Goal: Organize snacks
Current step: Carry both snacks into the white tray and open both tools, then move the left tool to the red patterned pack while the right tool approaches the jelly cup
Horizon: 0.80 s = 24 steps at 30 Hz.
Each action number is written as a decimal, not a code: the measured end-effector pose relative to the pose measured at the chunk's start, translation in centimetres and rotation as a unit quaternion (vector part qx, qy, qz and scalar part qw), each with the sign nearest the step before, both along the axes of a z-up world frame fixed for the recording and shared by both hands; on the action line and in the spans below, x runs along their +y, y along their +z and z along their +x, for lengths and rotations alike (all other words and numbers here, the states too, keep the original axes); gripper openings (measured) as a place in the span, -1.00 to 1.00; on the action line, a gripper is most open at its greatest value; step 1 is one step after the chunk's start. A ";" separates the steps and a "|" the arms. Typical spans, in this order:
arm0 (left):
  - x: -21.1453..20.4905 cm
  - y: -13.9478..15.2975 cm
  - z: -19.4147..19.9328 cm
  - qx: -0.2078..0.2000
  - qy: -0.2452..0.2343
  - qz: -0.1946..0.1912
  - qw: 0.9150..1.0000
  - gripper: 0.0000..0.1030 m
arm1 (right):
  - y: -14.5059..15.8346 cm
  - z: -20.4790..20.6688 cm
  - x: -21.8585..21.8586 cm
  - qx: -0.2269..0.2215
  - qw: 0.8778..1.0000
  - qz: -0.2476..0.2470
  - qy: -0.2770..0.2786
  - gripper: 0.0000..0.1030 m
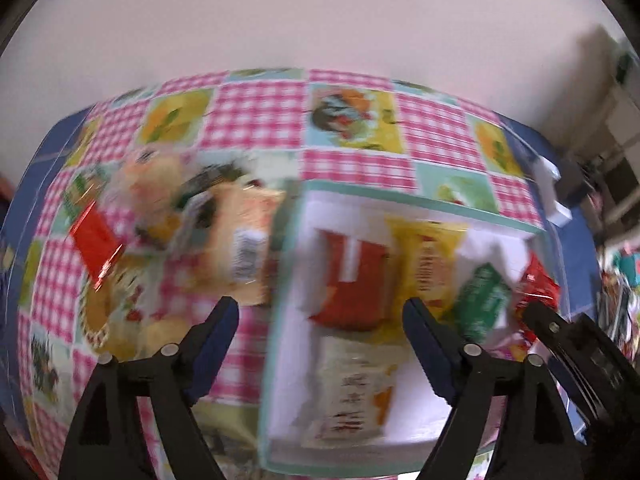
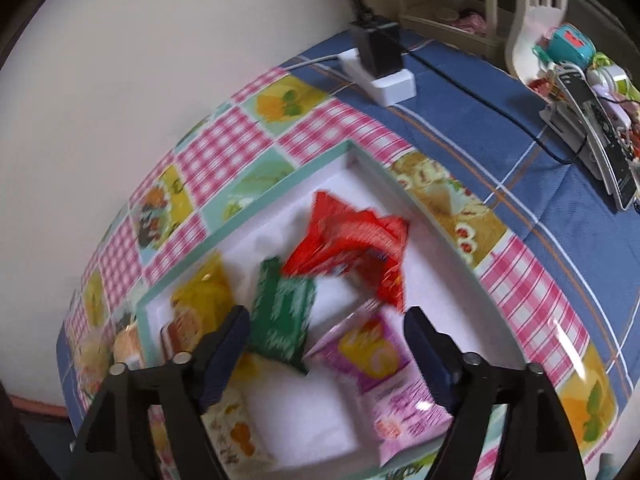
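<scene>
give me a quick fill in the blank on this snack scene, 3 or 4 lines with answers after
1. The green packet lies inside the white ____ with the mint rim.
2. The red packet lies partly on top of the ____ packet.
3. The black adapter is plugged into a ____ power strip on the blue cloth.
4. The right gripper hangs over the pink packet with its jaws ____.

Missing words: tray; green; white; open
</scene>
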<state>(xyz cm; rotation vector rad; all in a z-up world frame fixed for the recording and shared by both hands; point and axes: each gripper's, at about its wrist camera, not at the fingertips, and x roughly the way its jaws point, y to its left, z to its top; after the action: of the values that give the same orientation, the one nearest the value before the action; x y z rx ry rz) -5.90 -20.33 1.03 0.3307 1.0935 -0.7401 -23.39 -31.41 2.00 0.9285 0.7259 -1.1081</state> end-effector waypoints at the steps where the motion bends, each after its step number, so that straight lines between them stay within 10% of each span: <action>1: 0.5 -0.2 0.2 0.003 0.009 0.002 1.000 0.78 | 0.1 0.4 0.5 0.003 1.000 -0.002 0.005 0.77; 24: 14.8 2.4 9.0 -0.024 0.186 0.001 0.982 0.99 | 1.8 10.5 11.1 0.022 0.987 -0.043 0.155 1.00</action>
<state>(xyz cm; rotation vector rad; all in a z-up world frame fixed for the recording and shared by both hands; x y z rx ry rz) 3.14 -5.50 3.44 0.1380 1.0720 -0.3959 -12.89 -20.33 3.80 0.6920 0.8228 -0.8785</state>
